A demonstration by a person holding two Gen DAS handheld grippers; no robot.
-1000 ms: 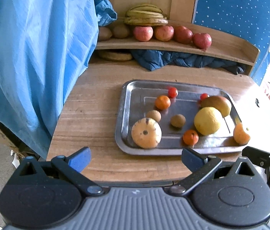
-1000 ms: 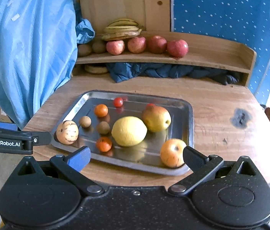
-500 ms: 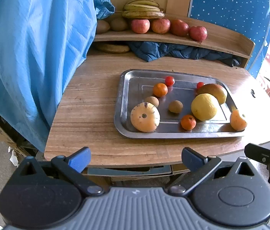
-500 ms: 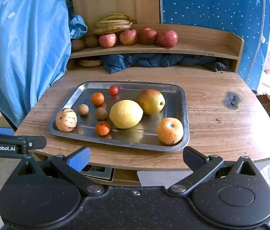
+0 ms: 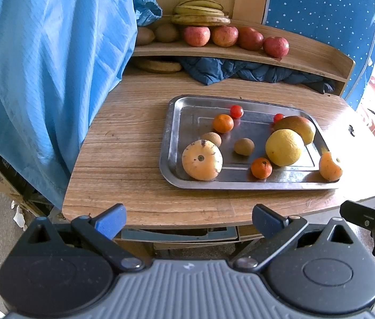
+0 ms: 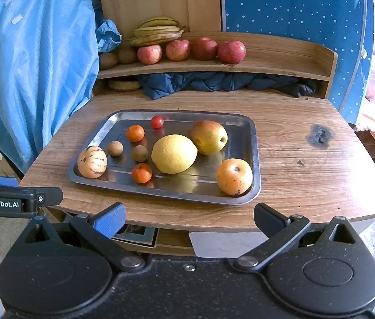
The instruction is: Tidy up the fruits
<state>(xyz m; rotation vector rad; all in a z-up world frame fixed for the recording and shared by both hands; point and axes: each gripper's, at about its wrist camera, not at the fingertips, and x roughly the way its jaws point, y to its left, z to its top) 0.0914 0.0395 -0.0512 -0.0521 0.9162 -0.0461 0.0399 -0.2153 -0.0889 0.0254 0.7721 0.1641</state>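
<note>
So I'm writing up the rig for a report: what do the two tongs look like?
Both tongs are black plastic with round hinge housings and metal pivot screws. The left tongs have a ribbed grey body; the right tongs a speckled black one. Each carries one blue and one dark fingertip pad. The left's side reads "GenRobot.AI" in white.

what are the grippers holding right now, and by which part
Nothing. The left gripper and right gripper are both open and empty, short of the tray of fruit.

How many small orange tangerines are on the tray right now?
2. One tangerine sits toward the back of the metal tray, near a cherry tomato; the other tangerine lies near the front edge, beside the big yellow citrus. None look hidden.
</note>
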